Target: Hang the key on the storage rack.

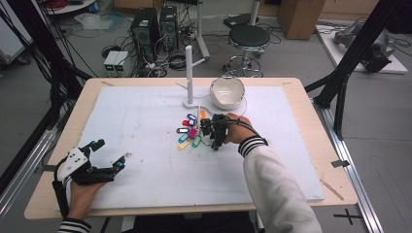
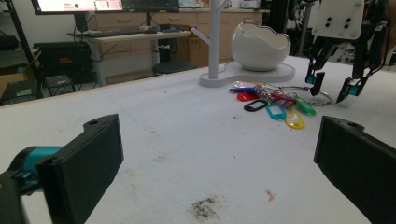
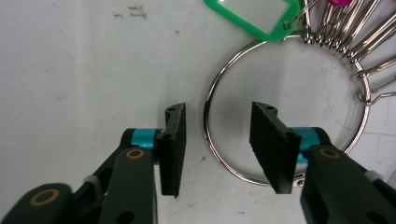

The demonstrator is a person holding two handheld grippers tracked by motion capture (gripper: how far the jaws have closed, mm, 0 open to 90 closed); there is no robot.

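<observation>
A bunch of coloured key tags (image 1: 189, 133) (image 2: 275, 107) on a large metal ring (image 3: 206, 116) lies mid-table on the white board. My right gripper (image 1: 212, 141) (image 3: 217, 144) (image 2: 332, 91) points down at the ring. Its jaws straddle the ring's wire, one outside and one inside, with a gap on each side, so nothing is pinched. A green tag (image 3: 252, 14) and several clips hang on the ring's far side. My left gripper (image 1: 111, 154) (image 2: 217, 163) rests near the front left of the board, jaws wide open with nothing between them.
A white egg-shaped bowl (image 1: 227, 92) (image 2: 259, 44) and a white post with a peg (image 1: 189, 73) (image 2: 215, 37) share a white base behind the tags. The white foam board (image 1: 145, 170) covers most of the wooden table (image 1: 311, 111). A dirty smudge (image 2: 205, 207) lies ahead of the left gripper.
</observation>
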